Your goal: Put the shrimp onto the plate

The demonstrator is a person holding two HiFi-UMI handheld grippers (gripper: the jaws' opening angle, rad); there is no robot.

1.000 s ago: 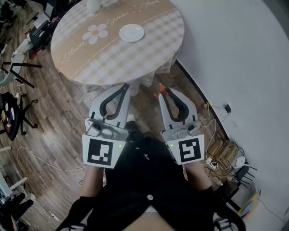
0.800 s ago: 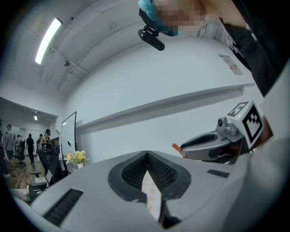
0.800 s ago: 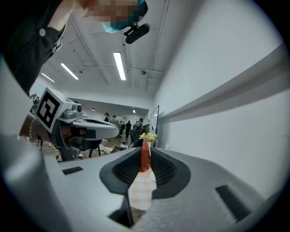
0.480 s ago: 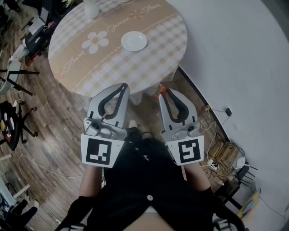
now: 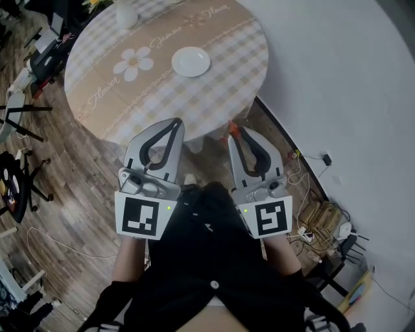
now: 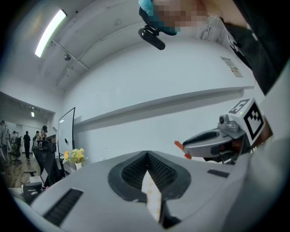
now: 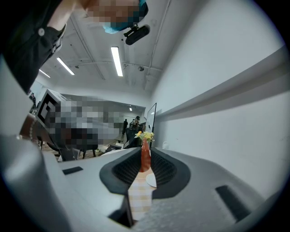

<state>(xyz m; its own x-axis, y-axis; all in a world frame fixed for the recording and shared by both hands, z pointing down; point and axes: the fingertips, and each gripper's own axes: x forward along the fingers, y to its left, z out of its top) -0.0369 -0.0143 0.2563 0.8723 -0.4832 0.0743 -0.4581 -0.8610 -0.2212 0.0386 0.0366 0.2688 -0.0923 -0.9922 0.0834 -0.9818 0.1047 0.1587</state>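
Note:
The small white plate [image 5: 190,62] lies on a round table with a checked cloth [image 5: 220,84], well ahead of both grippers. My right gripper [image 5: 232,130] is held off the table's near edge and is shut on an orange-red shrimp [image 5: 231,127] that sticks out past its tips. In the right gripper view the shrimp [image 7: 145,159] stands pinched between the jaws of that gripper [image 7: 145,152], with the plate [image 7: 152,181] showing through the gap below. My left gripper [image 5: 176,123] is level with it on the left, shut and empty [image 6: 147,154]. The right gripper [image 6: 213,140] shows at the left gripper view's right.
A white vase [image 5: 126,13] with yellow flowers [image 7: 145,135] stands at the table's far side. A white wall [image 5: 337,78] runs along the right, with cables and a power strip [image 5: 337,233] on the wood floor. Chairs and stands [image 5: 19,168] crowd the left.
The table and plate have slid a little lower in the head view, nearer the gripper tips. Both grippers keep their pose, and the right one still holds the shrimp.

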